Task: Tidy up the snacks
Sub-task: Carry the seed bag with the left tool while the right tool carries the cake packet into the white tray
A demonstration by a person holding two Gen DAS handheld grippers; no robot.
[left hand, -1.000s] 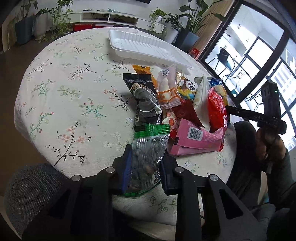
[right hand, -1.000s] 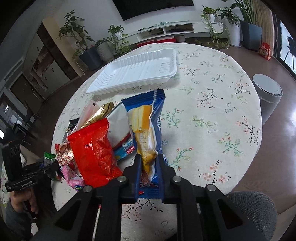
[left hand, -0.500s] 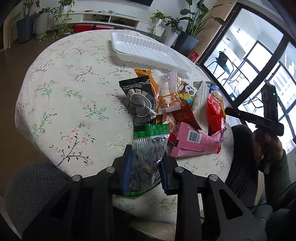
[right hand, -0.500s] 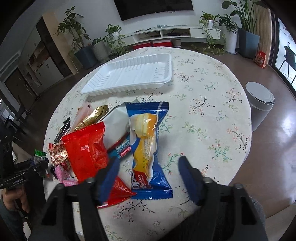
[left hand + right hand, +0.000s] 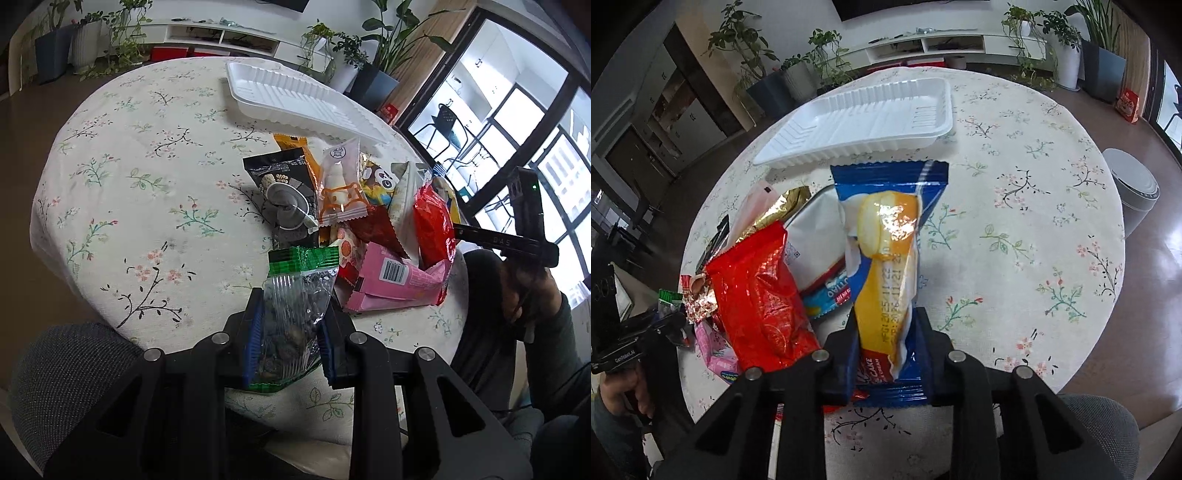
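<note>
left tool (image 5: 290, 341) clamped on nut bag (image 5: 295, 314) lower centre, right tool (image 5: 888, 349) clamped on blue cake pack (image 5: 890, 258), white tray (image 5: 864, 122) upper centre on table (image 5: 1034, 221)

Tablecloth (image 5: 1015, 206): cream, printed with pink, green and black floral sprigs. Tray (image 5: 864, 122), upper centre: white, ribbed. Cake packet (image 5: 890, 258), frame centre: blue with yellow-orange panel. Bag (image 5: 761, 295) left of it: glossy red. Left wrist view, lower centre: clear bag (image 5: 295, 310), green header band; pink packet (image 5: 395, 284) at right.
</note>
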